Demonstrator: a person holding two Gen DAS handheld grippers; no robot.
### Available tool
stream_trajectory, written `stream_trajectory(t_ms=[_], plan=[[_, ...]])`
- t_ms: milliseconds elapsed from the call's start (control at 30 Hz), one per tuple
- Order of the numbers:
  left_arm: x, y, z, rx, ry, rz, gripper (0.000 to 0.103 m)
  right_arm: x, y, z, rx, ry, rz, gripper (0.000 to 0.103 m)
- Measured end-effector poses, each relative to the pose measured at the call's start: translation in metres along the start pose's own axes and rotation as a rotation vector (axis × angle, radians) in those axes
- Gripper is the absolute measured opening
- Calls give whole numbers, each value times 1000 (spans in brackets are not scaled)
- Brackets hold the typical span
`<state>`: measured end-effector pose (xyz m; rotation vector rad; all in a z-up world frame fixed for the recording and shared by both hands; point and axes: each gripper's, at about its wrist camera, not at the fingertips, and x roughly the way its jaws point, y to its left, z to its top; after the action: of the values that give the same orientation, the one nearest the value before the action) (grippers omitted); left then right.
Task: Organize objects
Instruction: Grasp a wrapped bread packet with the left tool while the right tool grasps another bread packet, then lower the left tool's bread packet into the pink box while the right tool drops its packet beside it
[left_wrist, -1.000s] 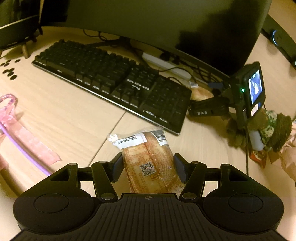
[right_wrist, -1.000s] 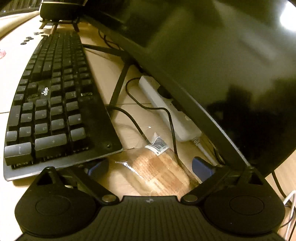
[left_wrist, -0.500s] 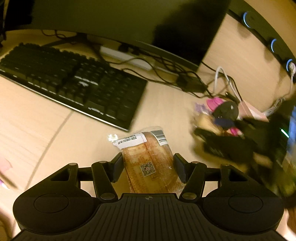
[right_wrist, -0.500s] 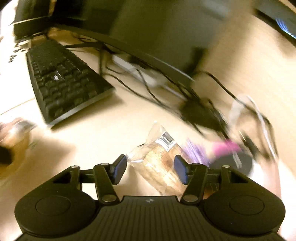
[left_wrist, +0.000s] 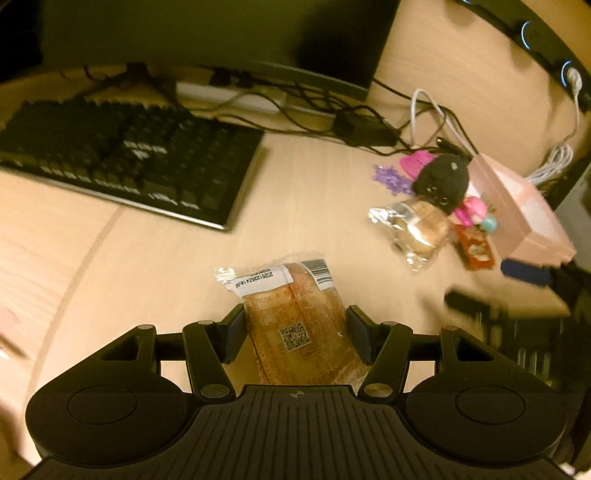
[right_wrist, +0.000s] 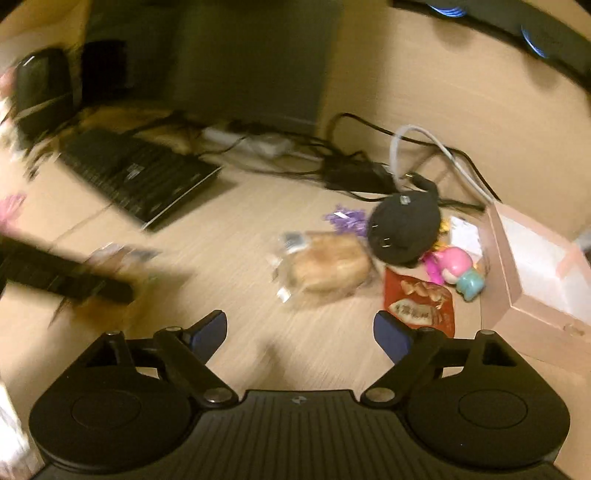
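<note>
My left gripper (left_wrist: 295, 328) is shut on a wrapped bread packet (left_wrist: 295, 317) with a QR code and holds it above the desk. My right gripper (right_wrist: 301, 332) is open and empty. A second wrapped bun (right_wrist: 327, 267) lies on the desk just beyond its fingertips; it also shows in the left wrist view (left_wrist: 417, 227). The bun lies beside a pile: a black plush (right_wrist: 404, 229), a red snack packet (right_wrist: 419, 304), a pink doll (right_wrist: 456, 267) and a purple bow (right_wrist: 345, 219). The left gripper shows blurred at the left of the right wrist view (right_wrist: 66, 280).
A black keyboard (left_wrist: 122, 162) lies at the left under a monitor (left_wrist: 207, 33). A pink open box (right_wrist: 535, 280) stands at the right. Cables and a power brick (left_wrist: 364, 129) lie behind the pile, and a white power strip (left_wrist: 229, 98) lies under the monitor.
Both grippers swung right, away from the keyboard toward the pile. The right gripper opened and let go of its bun, which now lies on the desk. The left still holds its packet.
</note>
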<state>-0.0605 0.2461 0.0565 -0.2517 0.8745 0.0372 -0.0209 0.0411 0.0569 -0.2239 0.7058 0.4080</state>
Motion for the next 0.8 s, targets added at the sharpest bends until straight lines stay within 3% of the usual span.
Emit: stream_trajectory(t_ms=[100, 233, 333, 533, 600, 633, 700, 800], plan=[[-10, 6, 0, 1, -20, 33, 63, 27, -17, 20, 207, 63, 16, 98], [-24, 14, -1, -11, -46, 62, 63, 72, -28, 40, 527, 155, 63, 100], [-34, 18, -2, -24, -62, 72, 63, 105, -29, 54, 629, 206, 18, 102], [-42, 25, -7, -52, -82, 78, 63, 139, -20, 75, 512, 215, -97, 100], [-40, 28, -9, -68, -76, 65, 63, 133, -8, 75, 418, 215, -90, 69], [-38, 29, -10, -76, -70, 58, 63, 128, 2, 73, 341, 217, -66, 61], [-30, 30, -12, -89, -43, 37, 63, 115, 16, 67, 241, 219, -25, 53], [-23, 22, -15, -64, -15, 6, 63, 83, 28, 52, 167, 222, 10, 52]])
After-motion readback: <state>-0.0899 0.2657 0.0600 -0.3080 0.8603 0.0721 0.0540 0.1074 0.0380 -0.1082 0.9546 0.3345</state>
